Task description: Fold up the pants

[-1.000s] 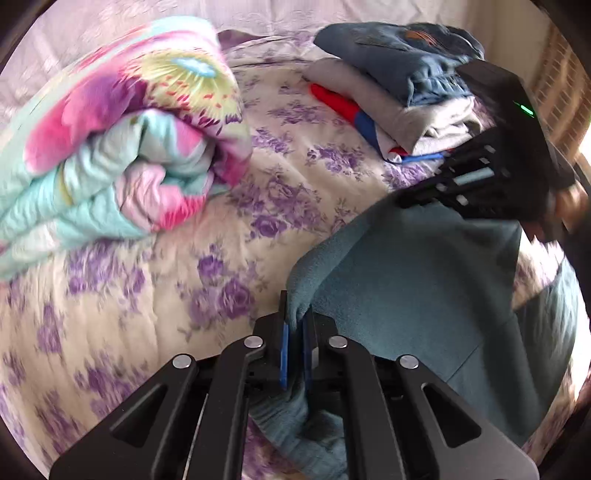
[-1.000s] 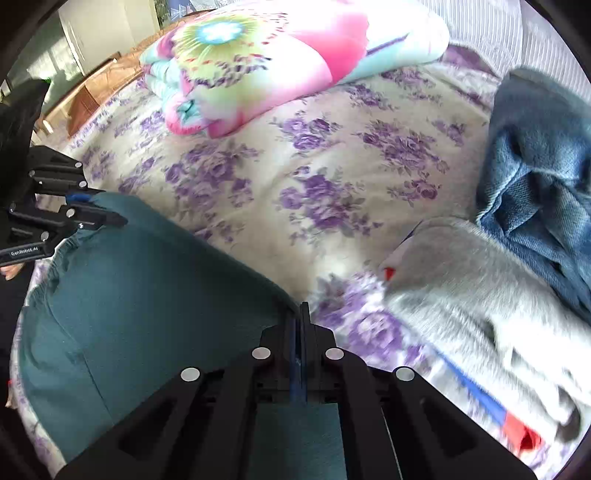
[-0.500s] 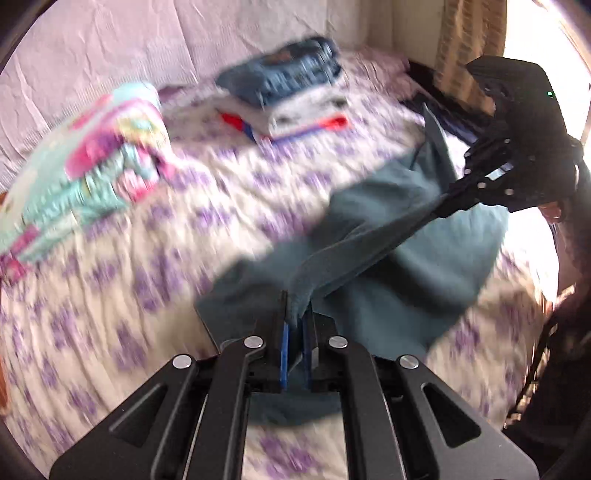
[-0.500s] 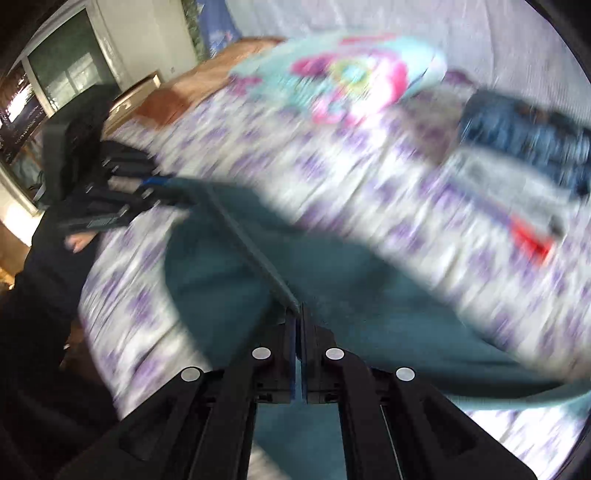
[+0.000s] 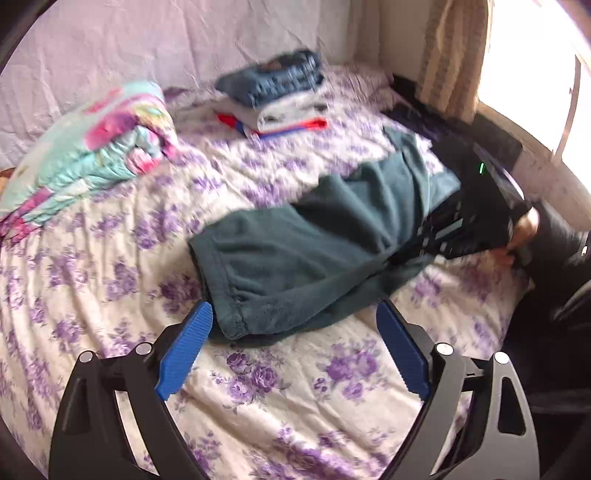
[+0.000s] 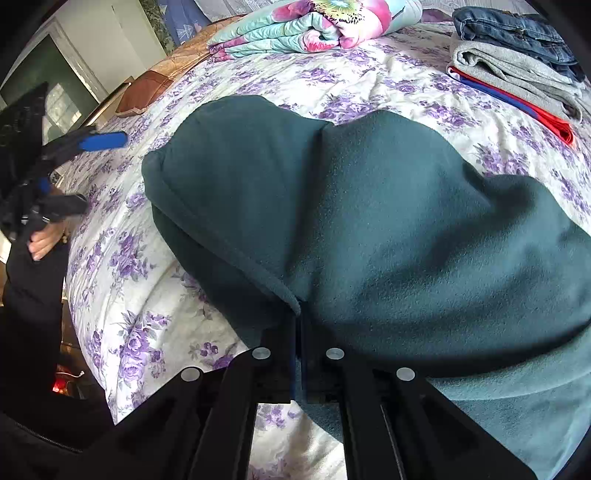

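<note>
- The pants [image 5: 317, 251], dark teal fleece, lie doubled over on the floral bedspread [image 5: 110, 266], toward the near side of the bed, one layer resting on another with a hemmed edge facing your left gripper.
- Seen from the right wrist, the pants [image 6: 369, 221] fill most of the view, a stitched fold edge running diagonally down to your right gripper [image 6: 298, 321].
- Your right gripper's jaws are pressed together on that fold edge, the cloth pinched between them; from the left wrist view the same gripper [image 5: 461, 229] sits at the pants' far end, on the bed's right side.
- Your left gripper [image 5: 291, 343] stands wide apart, empty, its blue pads [image 5: 184, 354] flanking the near hem without touching it, just above the bedspread.
- From the right wrist view, your left gripper [image 6: 74, 166] hovers well clear of the pants at the left edge, your hand [image 6: 44, 240] gripping its handle.
- A rolled quilt [image 5: 88, 147] in pink and turquoise lies at the back left of the bed.
- A stack [image 5: 277, 96] of folded clothes sits at the back, well apart from the pants: jeans [image 6: 517, 33] on top, a grey garment [image 6: 517, 74] below, red-and-blue cloth [image 6: 517, 107] underneath.
- A curtain [image 5: 454, 55] hangs at the far right by the bright window.
</note>
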The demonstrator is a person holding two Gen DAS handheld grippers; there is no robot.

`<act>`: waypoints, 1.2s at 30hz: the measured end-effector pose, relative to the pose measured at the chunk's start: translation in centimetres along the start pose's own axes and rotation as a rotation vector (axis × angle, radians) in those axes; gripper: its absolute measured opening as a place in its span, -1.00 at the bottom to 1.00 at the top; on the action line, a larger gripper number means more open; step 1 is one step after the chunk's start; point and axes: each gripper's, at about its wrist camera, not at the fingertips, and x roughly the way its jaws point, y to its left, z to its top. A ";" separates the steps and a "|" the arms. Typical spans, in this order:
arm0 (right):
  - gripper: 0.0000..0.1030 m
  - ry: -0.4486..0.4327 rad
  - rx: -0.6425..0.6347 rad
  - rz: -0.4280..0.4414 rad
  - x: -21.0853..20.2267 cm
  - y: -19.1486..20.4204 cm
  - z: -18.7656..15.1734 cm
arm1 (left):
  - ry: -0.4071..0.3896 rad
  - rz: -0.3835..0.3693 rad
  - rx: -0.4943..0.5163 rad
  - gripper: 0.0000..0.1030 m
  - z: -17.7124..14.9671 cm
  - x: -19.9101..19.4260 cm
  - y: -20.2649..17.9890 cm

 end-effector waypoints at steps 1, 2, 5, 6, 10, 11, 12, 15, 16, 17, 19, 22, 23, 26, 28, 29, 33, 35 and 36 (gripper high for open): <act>-0.93 -0.003 -0.006 -0.002 -0.1 0.1 -0.1 | -0.029 0.007 -0.029 0.70 0.5 -0.6 -0.3; -0.93 -0.005 -0.010 -0.003 -0.2 0.2 -0.1 | -0.059 0.019 -0.074 0.70 1.4 -0.9 -0.9; -0.90 -0.011 -0.015 -0.006 -0.6 0.6 -0.6 | -0.057 0.066 -0.252 0.59 3.8 0.6 -2.3; -0.89 -0.013 -0.019 -0.008 -0.8 0.7 -0.9 | -0.028 0.069 -0.328 0.49 4.2 1.6 -2.7; -0.88 -0.016 -0.034 -0.027 -0.7 1.0 -1.4 | 0.117 0.067 -0.518 -0.85 4.3 8.7 -3.6; -0.87 -0.013 -0.031 -0.030 -0.7 1.1 -1.6 | 0.175 0.104 -0.524 -0.97 3.7 11.3 -3.9; -0.85 -0.008 -0.031 -0.032 -0.9 1.2 -1.8 | 0.229 0.137 -0.532 -0.99 3.0 13.1 -3.9; -0.78 0.013 -0.049 0.043 -2.6 2.0 -2.2 | 0.218 0.141 -0.539 -1.00 1.6 13.7 -3.6; -0.78 -0.003 -0.041 0.066 -3.2 2.0 -2.2 | 0.213 0.137 -0.541 -1.00 1.4 13.5 -3.5; -0.78 -0.039 -0.023 0.065 -4.0 1.9 -2.0 | 0.207 0.132 -0.544 -1.00 1.3 13.6 -3.5; -0.83 -0.099 0.002 0.021 -4.5 1.4 -1.3 | 0.198 0.131 -0.549 -1.00 1.2 13.7 -3.4; -0.83 -0.044 0.056 0.009 -1.7 0.2 -0.8 | 0.193 0.136 -0.542 -1.00 1.1 13.7 -3.7; -0.83 -0.002 0.066 0.009 -0.5 -0.2 -0.8 | 0.192 0.137 -0.538 -1.00 1.2 13.8 -3.6; -0.84 0.025 0.069 0.024 -0.5 -0.4 -1.0 | 0.183 0.132 -0.531 -1.00 0.6 13.3 -3.7; -0.84 0.048 0.143 0.070 -2.4 -1.9 -0.4 | 0.180 0.123 -0.532 -0.98 0.5 13.3 -3.5; -0.84 0.033 0.173 0.071 -3.8 -3.0 0.1 | 0.179 0.119 -0.535 -0.98 0.5 13.4 -3.5; -0.26 -0.065 0.324 -0.179 -10.7 -11.7 2.9 | 0.173 0.102 -0.543 -0.98 0.3 13.3 -3.4; -0.16 -0.066 0.453 -0.366 -13.3 -18.4 4.1 | 0.172 0.099 -0.543 -0.98 0.3 13.2 -3.4; -0.16 -0.048 0.524 -0.466 -14.1 -22.1 4.6 | 0.172 0.098 -0.543 -0.98 0.3 13.2 -3.4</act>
